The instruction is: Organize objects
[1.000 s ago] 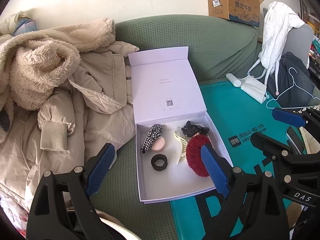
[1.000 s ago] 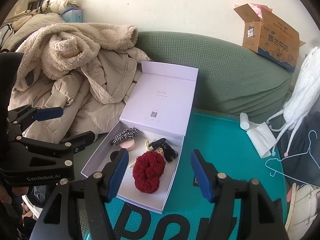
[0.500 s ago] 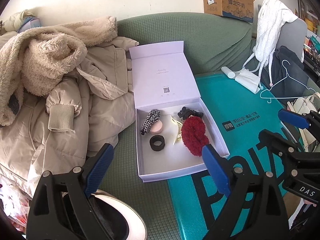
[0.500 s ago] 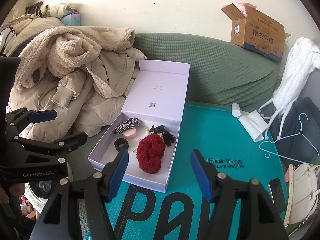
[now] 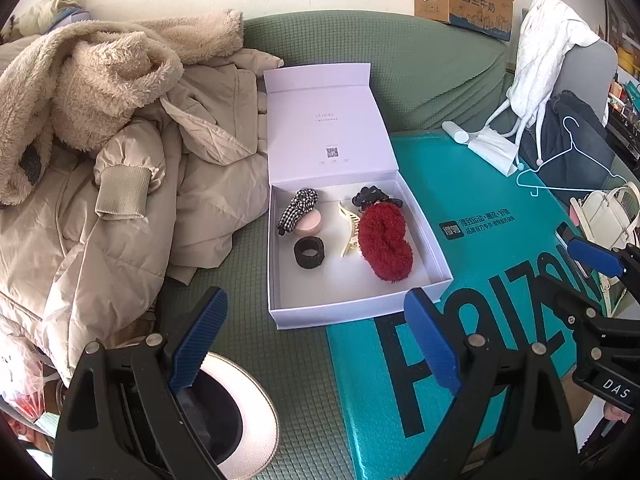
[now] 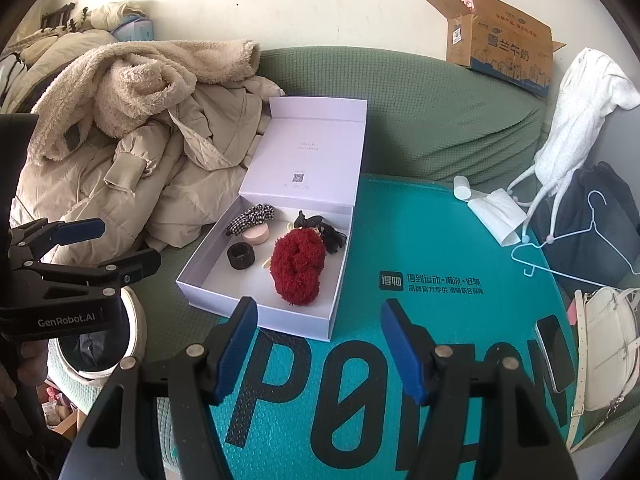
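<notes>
A matt pale-lilac cardboard gift box held a fuzzy dark-red plush scrunchie, with a smooth cream plastic claw clip at its nine o'clock. A textured teal bubble mailer lay on waffle-knit green sofa cloth.

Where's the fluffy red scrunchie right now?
In both wrist views the red scrunchie lies inside the open white box, on its right side, beside the cream hair claw and below the black clip.

Open white box (lid up), red scrunchie, blk band inside
</notes>
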Demonstrator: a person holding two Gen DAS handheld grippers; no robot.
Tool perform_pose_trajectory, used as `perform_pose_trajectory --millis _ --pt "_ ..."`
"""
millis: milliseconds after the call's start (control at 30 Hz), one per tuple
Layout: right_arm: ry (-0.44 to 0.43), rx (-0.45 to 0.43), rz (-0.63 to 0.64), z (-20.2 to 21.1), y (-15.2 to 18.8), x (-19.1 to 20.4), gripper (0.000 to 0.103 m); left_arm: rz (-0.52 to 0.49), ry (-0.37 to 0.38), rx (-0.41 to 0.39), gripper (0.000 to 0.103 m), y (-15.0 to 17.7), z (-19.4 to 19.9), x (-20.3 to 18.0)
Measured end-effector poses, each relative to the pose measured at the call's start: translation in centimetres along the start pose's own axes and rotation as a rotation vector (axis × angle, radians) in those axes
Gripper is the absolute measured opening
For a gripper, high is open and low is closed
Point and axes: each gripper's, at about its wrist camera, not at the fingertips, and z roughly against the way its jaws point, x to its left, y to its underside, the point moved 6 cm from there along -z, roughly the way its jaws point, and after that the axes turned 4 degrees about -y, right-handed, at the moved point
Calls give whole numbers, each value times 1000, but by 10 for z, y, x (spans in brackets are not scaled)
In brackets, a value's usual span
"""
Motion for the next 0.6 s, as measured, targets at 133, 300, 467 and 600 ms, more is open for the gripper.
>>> perform_pose_trajectory --millis 133,300,467,600 --pt "-4 8 1 4 7 2 65 8 7 8 89 7 4 1" --pt "-15 12 12 9 13 9 65 8 13 0 89 15 11 2" --pt "-25 13 21 13 19 16 65 19 28 -5 89 20 16 4" --pt "-26 12 24 16 22 17 65 15 20 -1 89 24 19 3"
